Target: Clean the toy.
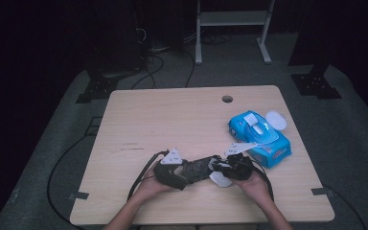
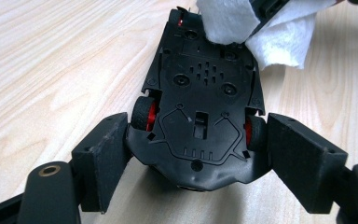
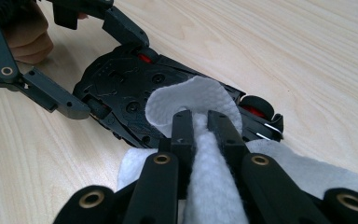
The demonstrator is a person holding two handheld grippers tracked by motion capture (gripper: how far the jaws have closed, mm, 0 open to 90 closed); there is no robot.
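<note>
The right claw [image 3: 200,122] pinches a soft, limp wet wipe [image 3: 193,100] tight, pressing it onto the upturned underside of a toy car [image 3: 135,88] just ahead. That car looks light, hard plastic; the left claw [image 2: 198,140] grips its flanks by the red-hubbed wheels. The high view adds the blue wipe pack [image 1: 259,137] beyond the right claw.

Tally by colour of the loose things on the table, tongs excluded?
Black: 1, toy car held upside down
White: 1, wipe pinched in the right tongs
Blue: 1, wipes pack, lid open
Total: 3
</note>
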